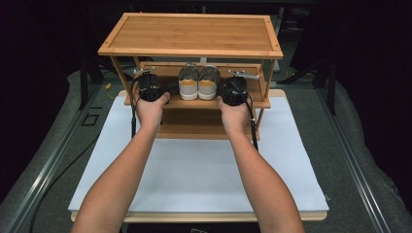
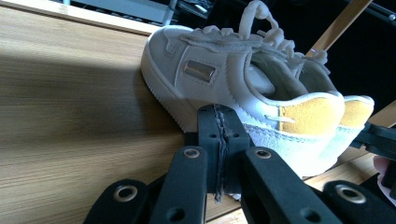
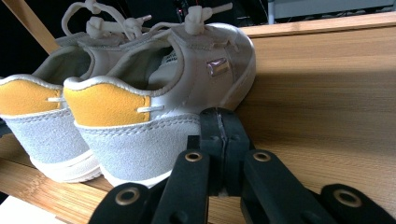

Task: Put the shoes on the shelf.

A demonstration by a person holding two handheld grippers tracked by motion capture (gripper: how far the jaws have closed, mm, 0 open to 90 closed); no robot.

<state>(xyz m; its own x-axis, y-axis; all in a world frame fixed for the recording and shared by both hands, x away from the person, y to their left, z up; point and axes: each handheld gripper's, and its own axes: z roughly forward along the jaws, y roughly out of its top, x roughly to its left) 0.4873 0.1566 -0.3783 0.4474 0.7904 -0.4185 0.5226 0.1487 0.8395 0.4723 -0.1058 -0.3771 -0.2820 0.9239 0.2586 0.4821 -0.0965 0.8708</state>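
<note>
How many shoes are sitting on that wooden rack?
2: a pair of white lace-up sneakers with yellow heel patches, side by side on the bamboo rack's middle shelf; left sneaker, right sneaker. Nothing suggests more are hidden.

Two shoes (image 1: 198, 82) (a pair); two grippers (image 1: 148, 88); one wooden rack (image 1: 192, 34).

Bamboo rack (image 1: 192, 34) stands at 12 o'clock on a white tabletop (image 1: 204, 170), top shelf bare, slatted. Lowest shelf (image 1: 194, 128) below, bare too. Grey floor (image 1: 53, 160) at 9 and 3 o'clock; metal rail (image 1: 357, 170) runs along at 3.
</note>
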